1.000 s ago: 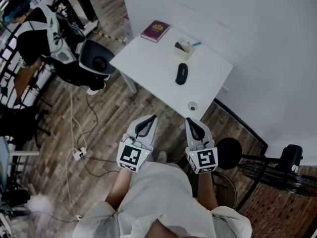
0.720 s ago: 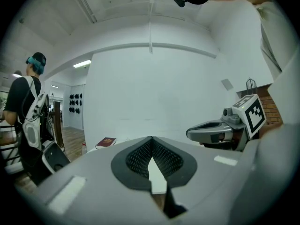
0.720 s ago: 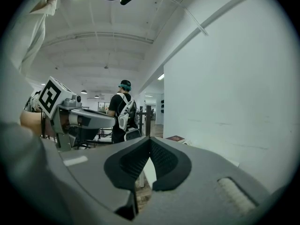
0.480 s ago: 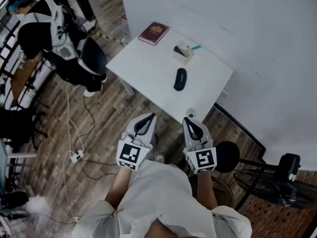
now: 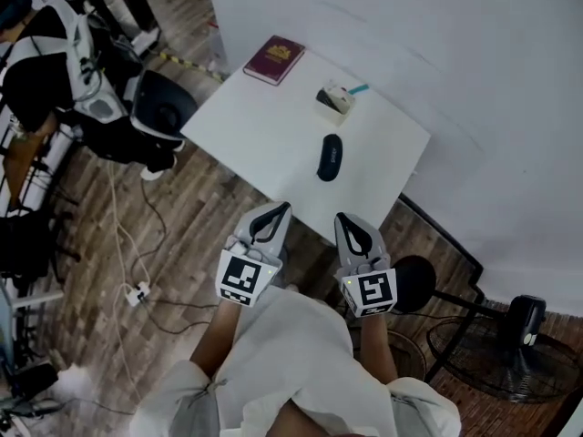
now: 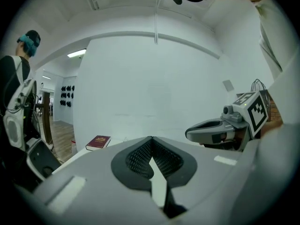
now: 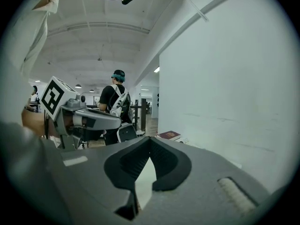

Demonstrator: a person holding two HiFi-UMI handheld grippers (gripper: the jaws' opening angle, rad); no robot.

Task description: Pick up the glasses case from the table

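The glasses case is a black oblong pod lying on the white table, near its front right part. Both grippers hang side by side just short of the table's near edge, pointing at it. The left gripper is shut and holds nothing, and so is the right gripper. In the left gripper view the shut jaws meet at the left gripper tip and hide the case. The right gripper likewise blocks the case in its own view.
A red book lies at the table's far corner, and a small box stands behind the case. A person with a backpack and a chair are at the left. Cables cross the floor. A fan stands at the right.
Both grippers have moved forward toward the table's near edge, still shut. The table and case now sit closer to them in the head view.
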